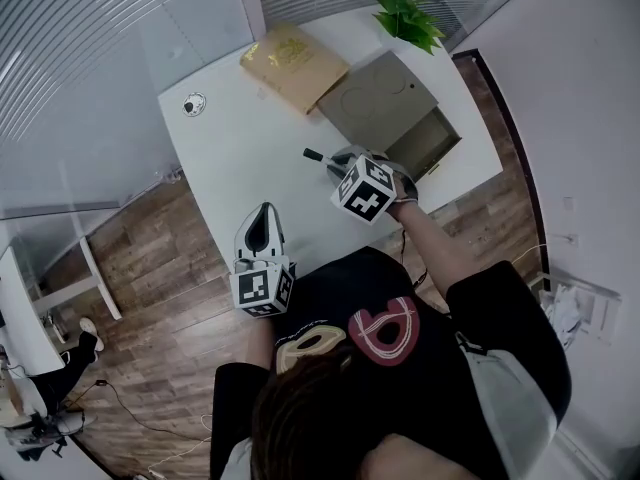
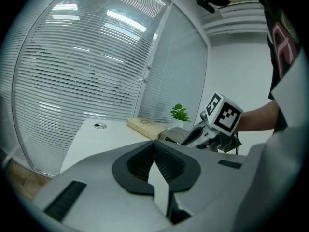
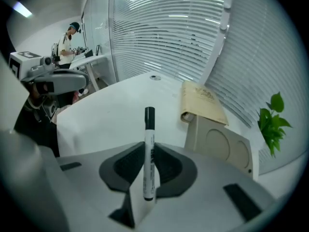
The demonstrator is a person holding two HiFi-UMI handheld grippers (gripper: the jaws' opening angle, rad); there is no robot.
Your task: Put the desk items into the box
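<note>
Right gripper clamped on marker — head view shows just its black end; left gripper clenched, empty.

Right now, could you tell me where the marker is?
The marker sits clamped in the right gripper over the desk, just left of the open box in head view.

Wide bare desk left of the box, box mouth open, lid, envelope and plant crowding behind
</note>
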